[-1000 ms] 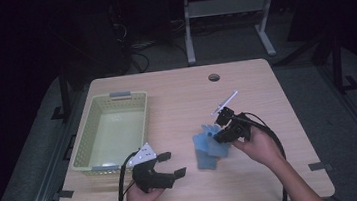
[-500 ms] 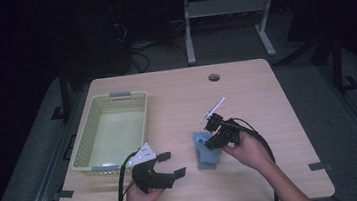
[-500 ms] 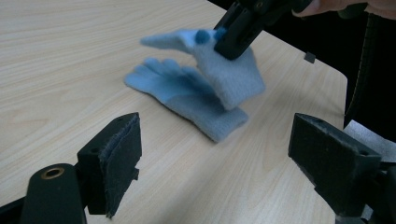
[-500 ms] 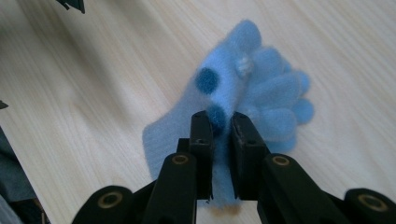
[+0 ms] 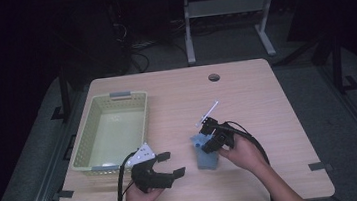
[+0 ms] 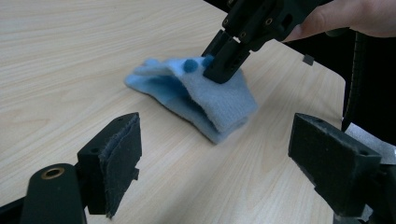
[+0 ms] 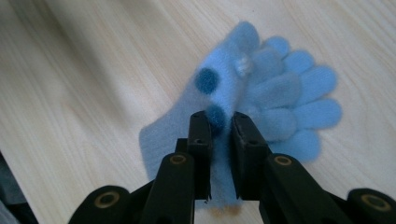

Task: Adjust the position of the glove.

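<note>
From above your side of the table (image 5: 245,88) you look forward and down, forearms entering at the bottom edge. Your left gripper view sits low, facing across the wood toward the blue glove (image 6: 219,102). Your right gripper view looks steeply down, very close. All three share that glove.
</note>
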`<state>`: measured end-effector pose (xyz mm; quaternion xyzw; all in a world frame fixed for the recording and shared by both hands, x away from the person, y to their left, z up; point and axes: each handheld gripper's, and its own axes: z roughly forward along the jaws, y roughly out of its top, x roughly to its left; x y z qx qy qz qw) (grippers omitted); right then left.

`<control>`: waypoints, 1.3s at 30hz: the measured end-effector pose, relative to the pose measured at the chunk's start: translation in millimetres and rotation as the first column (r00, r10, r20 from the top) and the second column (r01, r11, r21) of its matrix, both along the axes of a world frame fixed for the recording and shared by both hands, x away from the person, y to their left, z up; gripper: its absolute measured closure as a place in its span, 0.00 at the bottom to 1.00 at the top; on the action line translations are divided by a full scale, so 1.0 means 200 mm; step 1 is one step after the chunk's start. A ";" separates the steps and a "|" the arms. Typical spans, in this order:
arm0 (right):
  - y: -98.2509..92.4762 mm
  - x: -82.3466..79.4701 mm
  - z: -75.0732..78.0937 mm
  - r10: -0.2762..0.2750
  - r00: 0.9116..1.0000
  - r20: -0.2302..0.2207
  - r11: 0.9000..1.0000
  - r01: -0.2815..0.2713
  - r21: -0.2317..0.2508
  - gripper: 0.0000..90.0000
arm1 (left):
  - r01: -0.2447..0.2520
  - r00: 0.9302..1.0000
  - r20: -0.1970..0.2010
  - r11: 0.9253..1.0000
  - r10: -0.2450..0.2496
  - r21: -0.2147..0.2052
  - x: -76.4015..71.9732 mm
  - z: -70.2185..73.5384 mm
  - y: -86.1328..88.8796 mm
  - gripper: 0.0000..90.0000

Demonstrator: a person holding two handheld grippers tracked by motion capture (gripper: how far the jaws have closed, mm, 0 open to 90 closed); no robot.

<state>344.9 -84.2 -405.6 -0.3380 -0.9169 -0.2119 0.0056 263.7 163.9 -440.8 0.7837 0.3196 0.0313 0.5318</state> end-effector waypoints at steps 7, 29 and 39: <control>0.03 0.00 -0.04 -0.005 1.000 0.017 0.999 0.006 -0.039 0.86 | 0.001 1.000 -0.001 1.000 -0.001 -0.005 0.00 0.00 0.00 0.19; 0.06 0.02 -0.13 -0.049 0.995 0.083 0.997 0.053 -0.049 0.86 | -0.006 0.999 -0.033 1.000 0.005 -0.030 -0.01 0.00 0.00 0.19; -0.07 -0.03 -0.08 -0.112 0.991 0.073 0.991 0.107 0.076 0.66 | 0.003 0.998 -0.058 1.000 -0.003 -0.008 0.00 -0.02 -0.05 0.21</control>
